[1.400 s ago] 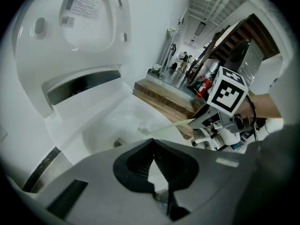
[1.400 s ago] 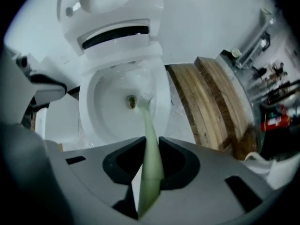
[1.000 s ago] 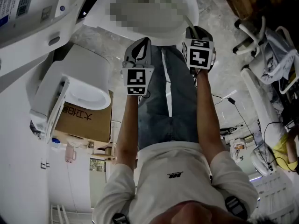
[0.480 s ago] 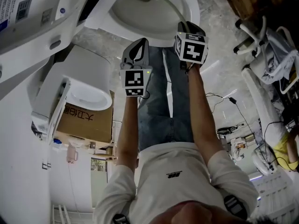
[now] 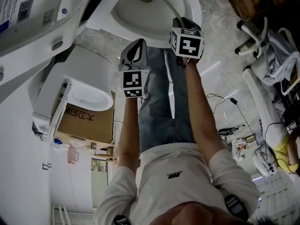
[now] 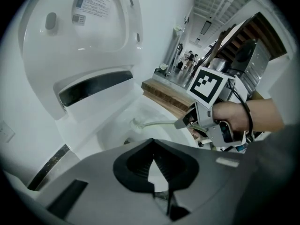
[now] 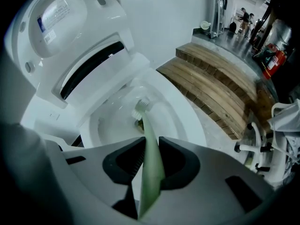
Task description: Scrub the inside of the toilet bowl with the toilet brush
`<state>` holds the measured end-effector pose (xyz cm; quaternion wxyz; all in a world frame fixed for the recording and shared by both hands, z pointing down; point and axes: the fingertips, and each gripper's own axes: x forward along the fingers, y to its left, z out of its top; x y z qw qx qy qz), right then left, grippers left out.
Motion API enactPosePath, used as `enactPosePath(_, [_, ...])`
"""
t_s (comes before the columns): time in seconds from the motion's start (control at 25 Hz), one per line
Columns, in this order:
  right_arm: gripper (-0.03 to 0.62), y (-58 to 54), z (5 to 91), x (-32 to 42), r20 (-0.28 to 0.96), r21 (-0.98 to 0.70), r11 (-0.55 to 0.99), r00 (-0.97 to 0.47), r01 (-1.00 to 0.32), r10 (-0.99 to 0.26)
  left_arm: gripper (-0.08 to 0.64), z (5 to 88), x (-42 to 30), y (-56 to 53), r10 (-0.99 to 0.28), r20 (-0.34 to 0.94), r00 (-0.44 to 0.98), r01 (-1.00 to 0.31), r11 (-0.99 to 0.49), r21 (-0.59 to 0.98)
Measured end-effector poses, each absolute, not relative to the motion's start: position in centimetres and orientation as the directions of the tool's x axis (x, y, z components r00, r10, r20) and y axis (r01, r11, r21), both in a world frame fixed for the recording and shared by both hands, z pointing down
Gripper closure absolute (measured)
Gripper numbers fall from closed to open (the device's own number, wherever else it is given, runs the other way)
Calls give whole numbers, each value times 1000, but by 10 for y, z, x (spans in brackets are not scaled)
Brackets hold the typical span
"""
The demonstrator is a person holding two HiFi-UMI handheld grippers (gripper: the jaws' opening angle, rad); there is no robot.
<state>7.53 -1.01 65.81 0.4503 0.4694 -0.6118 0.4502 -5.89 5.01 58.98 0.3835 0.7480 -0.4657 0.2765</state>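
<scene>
Right gripper [image 7: 149,170] clenched on toilet brush [image 7: 140,108], pushed further forward than a sec ago. Bristles now down by drain in toilet bowl [image 7: 110,125], so scrubbing looks underway. Left gripper [image 6: 153,165] closed, empty, idle.

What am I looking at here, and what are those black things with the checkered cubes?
A person holds a hand-worked claw in each hand; the patterned cubes are part of them. One picture comes from a camera on the person's head, looking down; the other two from cameras riding on each claw. The right claw is shut on the pale handle of a toilet brush, whose bristles reach into the white toilet bowl. The left claw is shut and empty, in front of the bowl.
</scene>
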Motion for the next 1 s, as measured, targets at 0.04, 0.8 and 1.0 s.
enactPosePath(0.04, [514, -11, 659, 73, 973, -132, 158, -158, -979, -168, 551, 590, -60, 50, -486, 772, 410, -910, -269, 314])
enactPosePath(0.8, [518, -3, 669, 23, 954, -257, 286, -290, -923, -77, 551, 595, -80, 57, -490, 785, 380, -925, -227, 306])
enactPosePath(1.0, [518, 9, 669, 12, 937, -324, 280, -347, -904, -35, 551, 594, -80, 58, -489, 784, 382, -924, -231, 305])
